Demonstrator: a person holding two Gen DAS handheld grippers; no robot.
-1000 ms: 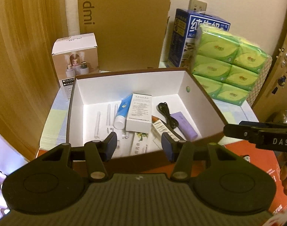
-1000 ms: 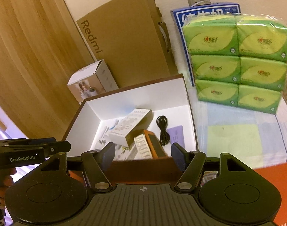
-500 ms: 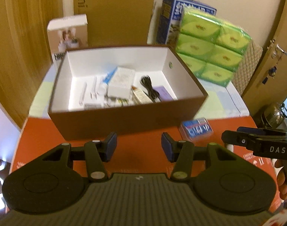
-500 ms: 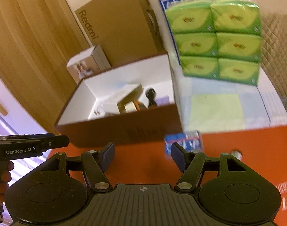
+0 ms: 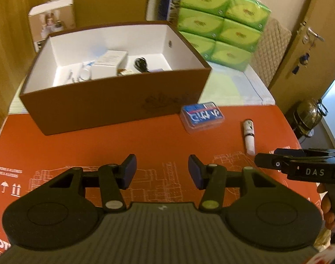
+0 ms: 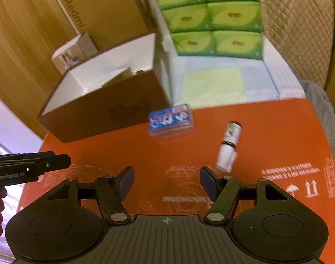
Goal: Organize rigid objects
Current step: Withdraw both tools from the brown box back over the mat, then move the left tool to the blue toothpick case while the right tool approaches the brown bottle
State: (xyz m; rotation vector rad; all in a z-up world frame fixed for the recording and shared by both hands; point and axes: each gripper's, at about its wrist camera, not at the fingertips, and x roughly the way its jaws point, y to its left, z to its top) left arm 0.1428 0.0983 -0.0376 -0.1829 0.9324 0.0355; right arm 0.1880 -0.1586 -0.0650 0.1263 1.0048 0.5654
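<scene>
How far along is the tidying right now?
Several items already lie inside the brown box. Nothing is in hand: the left hand-held gripper and right hand-held gripper are both open and empty. The blue case and small bottle remain on the orange surface.

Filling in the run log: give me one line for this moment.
left gripper: open, empty | right gripper: open, empty | blue case, small bottle: on orange board, outside brown box

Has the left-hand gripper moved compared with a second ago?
Yes. The left gripper has pulled back from the brown box: its fingertips used to overlap the box's near wall, and now bare orange surface separates them. Its jaws are open and empty.
</scene>
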